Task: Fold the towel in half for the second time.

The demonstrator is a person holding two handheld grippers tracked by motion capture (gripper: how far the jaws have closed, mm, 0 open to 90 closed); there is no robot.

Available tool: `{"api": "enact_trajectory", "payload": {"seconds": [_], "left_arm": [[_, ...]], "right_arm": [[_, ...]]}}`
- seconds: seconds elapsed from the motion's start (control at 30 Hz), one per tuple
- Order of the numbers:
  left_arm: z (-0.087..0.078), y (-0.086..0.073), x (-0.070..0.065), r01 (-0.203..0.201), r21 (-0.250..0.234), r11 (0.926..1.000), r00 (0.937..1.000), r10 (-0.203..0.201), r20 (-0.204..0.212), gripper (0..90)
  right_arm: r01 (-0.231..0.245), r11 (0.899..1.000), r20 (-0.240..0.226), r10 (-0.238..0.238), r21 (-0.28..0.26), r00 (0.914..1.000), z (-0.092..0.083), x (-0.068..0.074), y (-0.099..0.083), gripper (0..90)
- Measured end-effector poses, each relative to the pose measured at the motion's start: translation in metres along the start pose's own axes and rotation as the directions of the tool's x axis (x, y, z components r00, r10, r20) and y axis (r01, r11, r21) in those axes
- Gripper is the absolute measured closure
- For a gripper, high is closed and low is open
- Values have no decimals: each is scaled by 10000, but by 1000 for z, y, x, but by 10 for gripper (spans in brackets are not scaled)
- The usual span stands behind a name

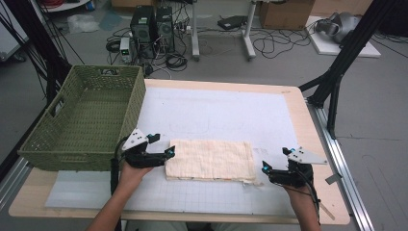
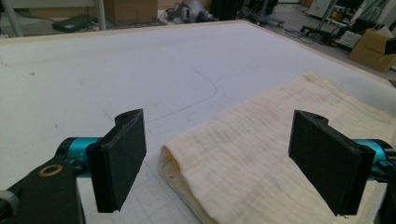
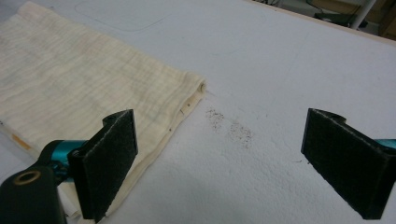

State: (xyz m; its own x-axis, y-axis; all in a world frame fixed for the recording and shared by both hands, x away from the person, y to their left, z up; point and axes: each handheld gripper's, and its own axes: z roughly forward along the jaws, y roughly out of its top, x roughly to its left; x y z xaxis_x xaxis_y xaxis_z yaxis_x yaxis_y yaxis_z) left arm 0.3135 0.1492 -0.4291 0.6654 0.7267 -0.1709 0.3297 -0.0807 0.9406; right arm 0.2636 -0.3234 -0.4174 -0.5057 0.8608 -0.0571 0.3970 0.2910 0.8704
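Jaws of the left gripper [image 1: 162, 146] stand wide apart, gripping nothing, and between them lies the near left corner of the folded cream cloth [image 1: 210, 160]. In the left gripper view [image 2: 217, 163] the cloth's [image 2: 280, 154] folded edge sits just ahead of the gap, nearer the right jaw than the left, its layers showing at the corner, with no contact visible. Left of that gripper and behind it, a green woven basket [image 1: 53, 144] stands on the desk [image 1: 308, 120].

Across the cloth, the right gripper [image 1: 273, 169] rests just off the cloth's right end, jaws likewise spread and holding nothing. In the right gripper view [image 3: 219, 163] the cloth [image 3: 74, 84] reaches under the left jaw, while the gap itself and the right jaw lie over the bare white mat [image 3: 280, 70], where dark specks [image 3: 229, 126] mark the surface just ahead.
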Motion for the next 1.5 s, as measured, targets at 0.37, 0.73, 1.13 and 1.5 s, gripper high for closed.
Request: {"api": "enact_trajectory", "payload": {"seconds": [0.37,0.73,1.13,1.5], "left_arm": [[4,10,4,379,151,9992,9991,-382,193,218],[26,16,19,596,1147,9916,9982,-595,-39,276],[49,3,25,274,2245,9741,9981,-141,-607,397],[55,-1,23,-146,3033,9528,9975,348,-613,625]], "right_arm": [[-34,9999,-228,37,159,9997,1,-2,-3,100],[-195,9997,-293,199,161,9994,3,-3,-3,100],[-71,9990,-333,86,450,9994,9,0,-6,99],[-283,9989,-416,299,386,9987,10,-1,-7,100]]}}
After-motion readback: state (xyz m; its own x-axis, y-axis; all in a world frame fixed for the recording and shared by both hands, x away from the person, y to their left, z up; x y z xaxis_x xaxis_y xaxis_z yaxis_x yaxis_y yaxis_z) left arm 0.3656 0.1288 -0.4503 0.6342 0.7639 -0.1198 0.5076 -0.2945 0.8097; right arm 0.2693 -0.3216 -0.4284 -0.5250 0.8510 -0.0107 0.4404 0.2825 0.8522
